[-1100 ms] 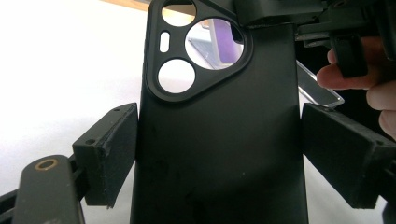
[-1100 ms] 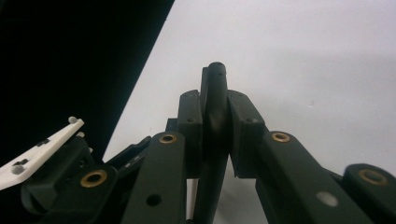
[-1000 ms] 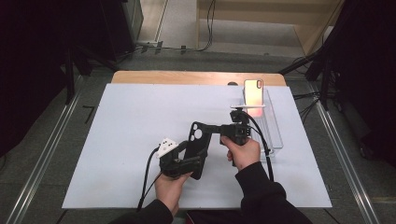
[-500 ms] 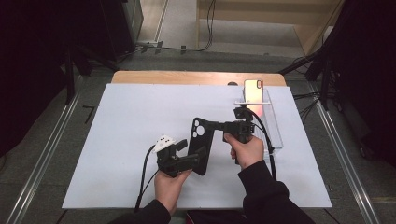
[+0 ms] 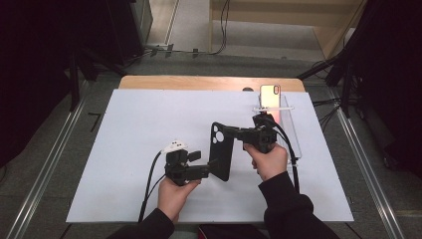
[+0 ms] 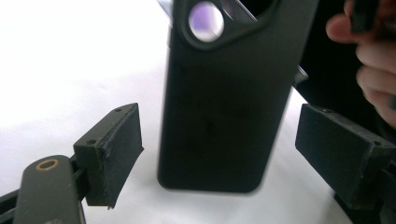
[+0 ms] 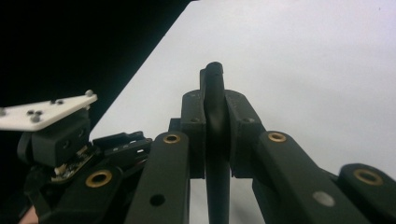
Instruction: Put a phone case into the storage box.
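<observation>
A black phone case (image 5: 221, 152) is held on edge above the white table mat (image 5: 134, 129). My right gripper (image 5: 230, 133) is shut on its upper part; in the right gripper view the pads (image 7: 194, 135) clamp the thin edge of the case (image 7: 215, 93) from both sides. My left gripper (image 5: 215, 168) stands open around the case's lower end. In the left gripper view the case (image 6: 224, 93) stands between the two pads (image 6: 114, 149) with a gap on each side, its camera cutout at the top.
A phone (image 5: 269, 95) stands upright at the far end of a clear holder (image 5: 288, 130) at the right of the mat. The wooden table edge (image 5: 199, 82) runs behind the mat. Cables trail from both grippers toward the person.
The right gripper has risen slightly with the case in it. The left hand has stayed in nearly the same place, its jaws still wide around the case's lower end.
</observation>
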The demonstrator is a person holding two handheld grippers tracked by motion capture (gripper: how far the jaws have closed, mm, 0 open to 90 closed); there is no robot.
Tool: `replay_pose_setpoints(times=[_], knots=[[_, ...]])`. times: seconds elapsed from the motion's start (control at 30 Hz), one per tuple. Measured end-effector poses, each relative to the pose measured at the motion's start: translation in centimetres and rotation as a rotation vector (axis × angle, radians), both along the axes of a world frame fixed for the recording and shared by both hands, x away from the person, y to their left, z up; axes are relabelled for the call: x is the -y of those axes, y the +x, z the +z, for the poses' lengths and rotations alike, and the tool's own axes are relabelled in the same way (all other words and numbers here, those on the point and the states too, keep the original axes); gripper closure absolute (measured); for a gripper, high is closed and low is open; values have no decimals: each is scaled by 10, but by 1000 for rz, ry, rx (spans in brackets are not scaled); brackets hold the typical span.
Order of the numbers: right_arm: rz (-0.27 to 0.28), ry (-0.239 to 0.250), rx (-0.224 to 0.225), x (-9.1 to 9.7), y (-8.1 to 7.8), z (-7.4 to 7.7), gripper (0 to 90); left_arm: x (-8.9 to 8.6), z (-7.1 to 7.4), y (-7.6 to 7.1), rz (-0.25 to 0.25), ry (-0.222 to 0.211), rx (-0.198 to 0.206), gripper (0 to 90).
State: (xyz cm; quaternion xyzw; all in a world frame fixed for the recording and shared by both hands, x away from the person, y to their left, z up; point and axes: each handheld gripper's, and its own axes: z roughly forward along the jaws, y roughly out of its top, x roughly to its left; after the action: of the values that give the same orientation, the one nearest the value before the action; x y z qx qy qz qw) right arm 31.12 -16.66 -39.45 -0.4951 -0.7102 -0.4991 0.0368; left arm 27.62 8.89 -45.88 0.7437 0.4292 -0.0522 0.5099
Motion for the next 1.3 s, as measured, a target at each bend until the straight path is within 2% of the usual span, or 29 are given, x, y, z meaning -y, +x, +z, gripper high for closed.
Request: replay_pose_setpoints(times=[0.07, 0.13, 0.23, 0.33, 0.4, 0.47, 0.53, 0.6, 0.73, 0.9, 0.97, 1.3], knots=[[12, -21, 21, 0, -2, 1, 773, -2, 1, 2, -25, 22, 9, 149], [26, -31, 39, 1, -3, 2, 773, -4, 3, 6, -43, 19, -8, 149], [47, -37, 63, 3, -5, 3, 773, -7, 6, 10, -66, 33, -5, 149], [88, -29, 75, 5, -6, 4, 773, -8, 10, 12, -136, 58, -27, 150], [116, -21, 97, 6, -7, 4, 773, -8, 14, 11, -167, 84, -9, 157], [139, -36, 132, 7, -10, 6, 773, -9, 18, 11, -198, 99, 10, 160], [160, -56, 168, 7, -12, 7, 773, -12, 21, 12, -214, 96, 18, 160], [176, -58, 182, 8, -12, 7, 773, -15, 24, 14, -223, 89, 24, 160], [221, -38, 184, 12, -12, 7, 773, -22, 31, 17, -242, 80, 43, 160], [289, -18, 200, 17, -11, 6, 773, -28, 40, 20, -286, 100, 92, 160], [309, -14, 196, 19, -11, 6, 773, -30, 42, 22, -298, 92, 97, 160], [388, -5, 194, 19, -14, 2, 773, -28, 52, 28, -385, 101, 147, 160]])
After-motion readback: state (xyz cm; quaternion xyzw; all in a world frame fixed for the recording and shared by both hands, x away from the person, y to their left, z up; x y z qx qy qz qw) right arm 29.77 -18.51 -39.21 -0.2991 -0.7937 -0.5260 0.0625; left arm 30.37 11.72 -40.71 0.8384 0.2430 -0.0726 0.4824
